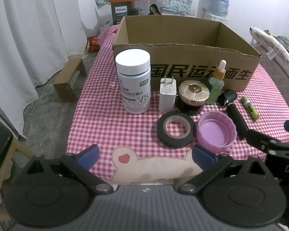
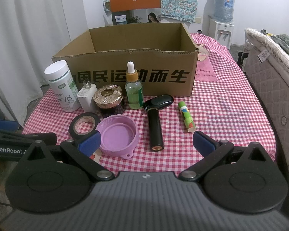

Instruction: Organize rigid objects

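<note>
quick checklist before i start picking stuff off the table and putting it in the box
1. Left gripper open, nothing held: ok.
2. Right gripper open, nothing held: ok.
3. Cardboard box top open, flaps out of the way: ok.
4. Room on the box floor: cannot tell, near wall hides it.
5. Purple lid and black tape roll nearest and lying flat, but touching each other: not ok for a clean single grab.
6. Dropper bottle and white vitamin bottle upright, could tip if bumped: ok for now.
</note>
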The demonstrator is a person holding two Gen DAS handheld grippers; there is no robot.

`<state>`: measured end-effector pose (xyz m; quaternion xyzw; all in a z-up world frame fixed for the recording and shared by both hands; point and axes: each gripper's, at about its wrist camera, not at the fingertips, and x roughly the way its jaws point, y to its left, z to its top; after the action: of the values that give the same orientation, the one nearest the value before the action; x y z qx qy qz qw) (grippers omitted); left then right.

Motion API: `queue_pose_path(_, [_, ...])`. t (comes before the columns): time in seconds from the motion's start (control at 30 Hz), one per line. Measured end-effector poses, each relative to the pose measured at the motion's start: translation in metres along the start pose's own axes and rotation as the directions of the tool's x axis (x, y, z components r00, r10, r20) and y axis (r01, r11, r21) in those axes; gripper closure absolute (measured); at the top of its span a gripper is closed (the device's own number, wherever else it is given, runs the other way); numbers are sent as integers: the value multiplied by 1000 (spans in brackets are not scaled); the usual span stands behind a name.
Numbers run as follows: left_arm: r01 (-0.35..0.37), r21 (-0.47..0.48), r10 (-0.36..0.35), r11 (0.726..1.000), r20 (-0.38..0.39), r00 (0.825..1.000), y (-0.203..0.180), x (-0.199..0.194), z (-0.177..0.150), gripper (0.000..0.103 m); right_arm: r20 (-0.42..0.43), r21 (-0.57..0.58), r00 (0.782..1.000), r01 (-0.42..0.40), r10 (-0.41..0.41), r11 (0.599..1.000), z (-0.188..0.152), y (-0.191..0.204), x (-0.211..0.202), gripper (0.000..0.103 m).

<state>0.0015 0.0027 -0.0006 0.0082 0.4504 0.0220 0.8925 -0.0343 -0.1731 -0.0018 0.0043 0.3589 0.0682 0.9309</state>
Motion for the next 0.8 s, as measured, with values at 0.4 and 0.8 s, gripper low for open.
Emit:
queue_pose_path(0.4, [21,35,-20,999,-7,1000,-6,12,4,0,-18,19,1000,16,-16,1000,-2,-7,10,1])
queue_pose_path(0.8, [167,189,-184,968,77,980,-28,14,15,2,34,37,999,2,-3,999,6,-30,14,1])
